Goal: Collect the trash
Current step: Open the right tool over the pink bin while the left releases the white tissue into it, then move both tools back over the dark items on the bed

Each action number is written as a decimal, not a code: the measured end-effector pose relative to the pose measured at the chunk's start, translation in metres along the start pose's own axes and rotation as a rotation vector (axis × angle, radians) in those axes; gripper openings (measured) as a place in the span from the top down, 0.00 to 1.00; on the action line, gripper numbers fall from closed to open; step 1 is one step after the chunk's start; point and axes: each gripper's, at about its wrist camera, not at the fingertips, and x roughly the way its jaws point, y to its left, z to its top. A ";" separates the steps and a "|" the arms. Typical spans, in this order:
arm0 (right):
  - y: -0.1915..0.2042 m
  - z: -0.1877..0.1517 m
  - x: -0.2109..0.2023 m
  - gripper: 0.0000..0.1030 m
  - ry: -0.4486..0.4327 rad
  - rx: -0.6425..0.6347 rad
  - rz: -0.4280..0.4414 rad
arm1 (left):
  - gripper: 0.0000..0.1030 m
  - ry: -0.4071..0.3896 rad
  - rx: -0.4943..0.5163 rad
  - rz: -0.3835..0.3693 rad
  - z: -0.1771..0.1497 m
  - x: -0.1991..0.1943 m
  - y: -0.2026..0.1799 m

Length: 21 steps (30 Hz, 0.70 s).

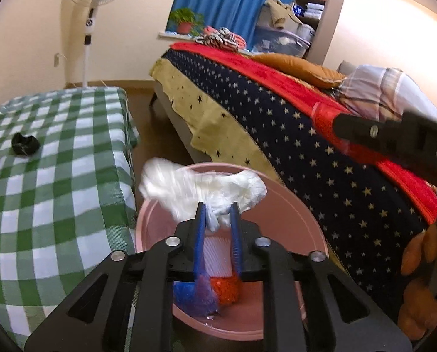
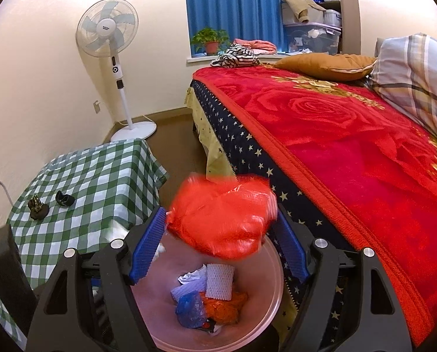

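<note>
A pink bin (image 1: 156, 214) stands on the floor between the checked table and the bed; it also shows in the right wrist view (image 2: 272, 281), holding several pieces of trash: blue, orange and white bags and a white foam net. My left gripper (image 1: 218, 209) is shut on a crumpled white plastic bag (image 1: 195, 187) just above the bin. My right gripper (image 2: 219, 223) is wide open over the bin, and a red plastic bag (image 2: 222, 217), blurred by motion, hangs between its blue pads (image 2: 148, 249) without clear contact.
A table with a green checked cloth (image 1: 51, 176) stands left of the bin, with a black crumpled item (image 1: 24, 143) and a dark brown object (image 2: 38, 206) on it. The bed with a red blanket (image 2: 350, 152) is on the right. A standing fan (image 2: 114, 58) stands behind.
</note>
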 end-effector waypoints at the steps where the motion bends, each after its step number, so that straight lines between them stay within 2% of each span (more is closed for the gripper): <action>1: 0.000 0.000 0.000 0.25 0.000 0.002 0.001 | 0.75 0.001 -0.005 0.001 -0.001 -0.001 0.002; 2: 0.000 0.000 0.000 0.20 -0.001 0.004 0.000 | 0.73 0.001 -0.010 0.000 -0.002 -0.001 0.004; 3: 0.000 0.000 0.000 0.18 -0.003 0.006 -0.002 | 0.73 0.000 -0.019 0.001 -0.002 -0.003 0.007; 13: -0.002 -0.001 -0.007 0.19 -0.024 0.030 0.026 | 0.73 -0.057 -0.050 0.086 -0.001 -0.040 0.032; 18: 0.014 0.000 -0.010 0.20 -0.047 0.011 0.074 | 0.73 -0.108 -0.067 0.157 -0.002 -0.069 0.053; 21: 0.036 0.003 -0.006 0.20 -0.054 -0.005 0.135 | 0.73 -0.145 -0.076 0.219 -0.002 -0.087 0.069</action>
